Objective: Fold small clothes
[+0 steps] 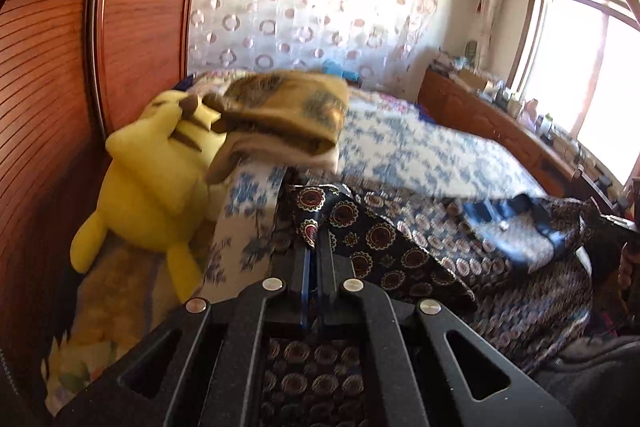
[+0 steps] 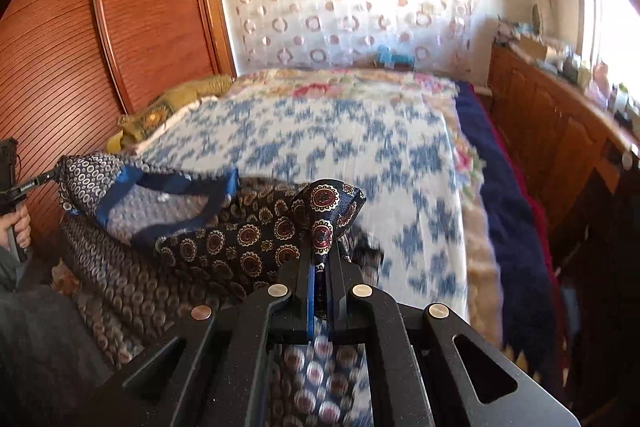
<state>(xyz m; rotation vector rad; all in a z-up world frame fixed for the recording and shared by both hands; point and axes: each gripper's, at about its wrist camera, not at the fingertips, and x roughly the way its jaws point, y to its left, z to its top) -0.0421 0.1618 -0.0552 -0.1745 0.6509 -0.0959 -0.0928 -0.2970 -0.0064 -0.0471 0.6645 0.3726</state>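
At the far left stands a reddish wooden wardrobe (image 1: 52, 87) with fine horizontal slats and a curved frame. Against it leans a yellow plush toy (image 1: 148, 179), soft and rounded, with brown stripes on its back. Just right of the toy, a folded mustard-coloured blanket (image 1: 288, 111) with dark printed patches lies on the edge of the bed (image 2: 340, 143), whose cover is white with a blue floral print. Behind the bed hangs a sheer curtain (image 1: 304, 3) dotted with rings.

The garment (image 1: 384, 239), a small piece of silky dark navy cloth printed with red and cream medallions and trimmed with a plain blue band at one opening, is stretched between both tools over the near end of the bed. The left gripper (image 1: 314, 239) has its jaws pressed together on one corner of the cloth, which bunches above the tips and hides part of the bed behind. In the right wrist view, a hand (image 2: 18, 227) at the left edge grips that tool's handle. The right gripper (image 2: 322, 251) is likewise pinched tight on another corner, the fabric rising in a peaked fold over its tips. Much of the hanging cloth is blurred, so its exact shape cannot be made out.

To the right runs a low wooden cabinet (image 2: 552, 131) crowded with small items, below a bright window (image 1: 592, 67).
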